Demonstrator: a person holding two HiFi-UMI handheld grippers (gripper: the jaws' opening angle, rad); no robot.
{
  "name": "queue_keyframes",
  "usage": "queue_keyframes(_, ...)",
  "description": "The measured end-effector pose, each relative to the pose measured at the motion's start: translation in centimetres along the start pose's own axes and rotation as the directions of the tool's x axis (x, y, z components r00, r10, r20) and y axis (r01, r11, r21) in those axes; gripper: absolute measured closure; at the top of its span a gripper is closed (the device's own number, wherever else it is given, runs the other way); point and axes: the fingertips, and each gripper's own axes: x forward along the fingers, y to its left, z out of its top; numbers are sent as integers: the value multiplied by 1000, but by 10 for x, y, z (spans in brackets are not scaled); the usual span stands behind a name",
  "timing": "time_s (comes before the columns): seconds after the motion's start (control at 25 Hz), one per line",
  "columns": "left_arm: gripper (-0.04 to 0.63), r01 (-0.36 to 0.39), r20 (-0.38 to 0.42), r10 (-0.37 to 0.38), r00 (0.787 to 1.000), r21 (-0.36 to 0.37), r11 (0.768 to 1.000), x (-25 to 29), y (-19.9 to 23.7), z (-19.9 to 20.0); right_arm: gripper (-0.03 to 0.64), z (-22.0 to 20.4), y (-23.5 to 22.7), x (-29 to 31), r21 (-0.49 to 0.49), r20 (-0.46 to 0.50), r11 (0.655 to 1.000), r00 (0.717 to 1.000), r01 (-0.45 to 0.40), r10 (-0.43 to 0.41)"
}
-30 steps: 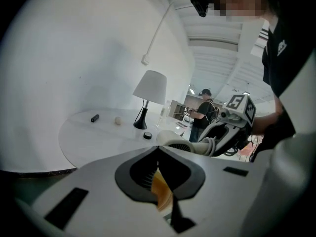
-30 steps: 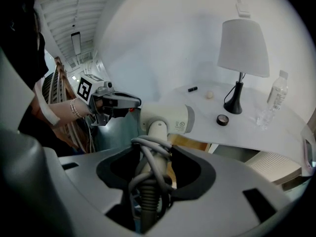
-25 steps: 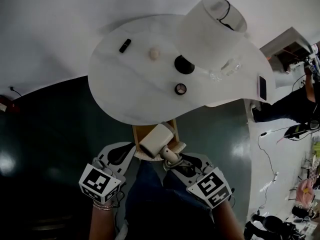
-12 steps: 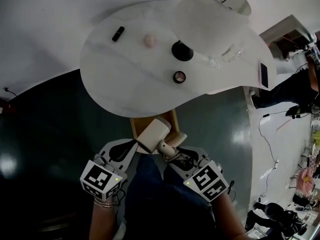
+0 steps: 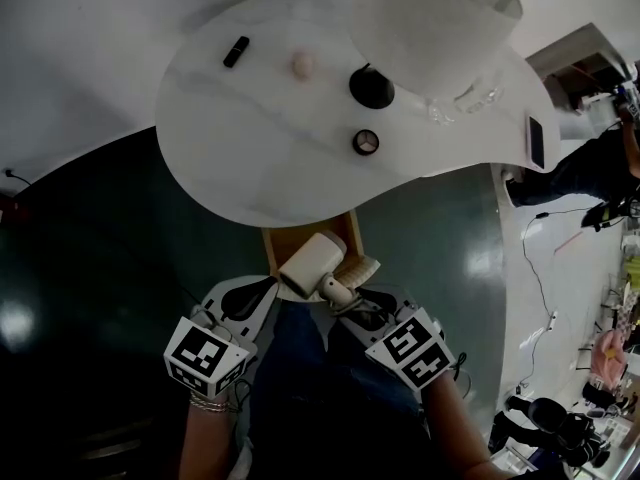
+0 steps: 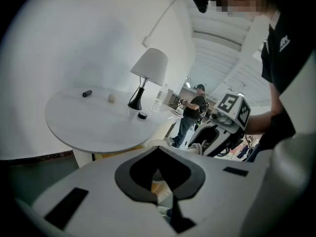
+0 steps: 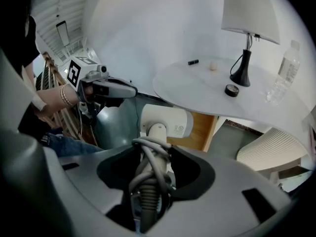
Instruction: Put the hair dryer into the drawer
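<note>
A cream hair dryer (image 5: 312, 261) hangs over the front of an open wooden drawer (image 5: 283, 244) under the round white table (image 5: 250, 138). My right gripper (image 5: 345, 303) is shut on the dryer's handle, with the grey cord wound round it. In the right gripper view the handle (image 7: 150, 174) runs up between the jaws to the dryer body (image 7: 165, 120), with the drawer (image 7: 200, 132) just behind. My left gripper (image 5: 255, 298) is beside the dryer at its left, shut and holding nothing. In its own view the left gripper (image 6: 158, 152) points towards the table (image 6: 94, 127).
On the table stand a lamp (image 5: 372, 86) with a white shade (image 5: 440, 23), a clear bottle (image 5: 458, 106), a small round tin (image 5: 366, 142), a pale ball (image 5: 303, 64) and a small black stick (image 5: 236, 51). A cream ribbed object (image 5: 362, 268) lies right of the drawer. A person (image 6: 193, 110) stands beyond.
The view has shifted a little. The right gripper keeps its hold and the dryer stays at the drawer's front. The left gripper has barely moved.
</note>
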Motion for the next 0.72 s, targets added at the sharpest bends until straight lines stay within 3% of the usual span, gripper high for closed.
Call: queue_keyframes(0.72,580,3,-25,-4,1000,-29,1000,14,16,-22,408,-6,-18,37,58,-49,998,999,20,-18)
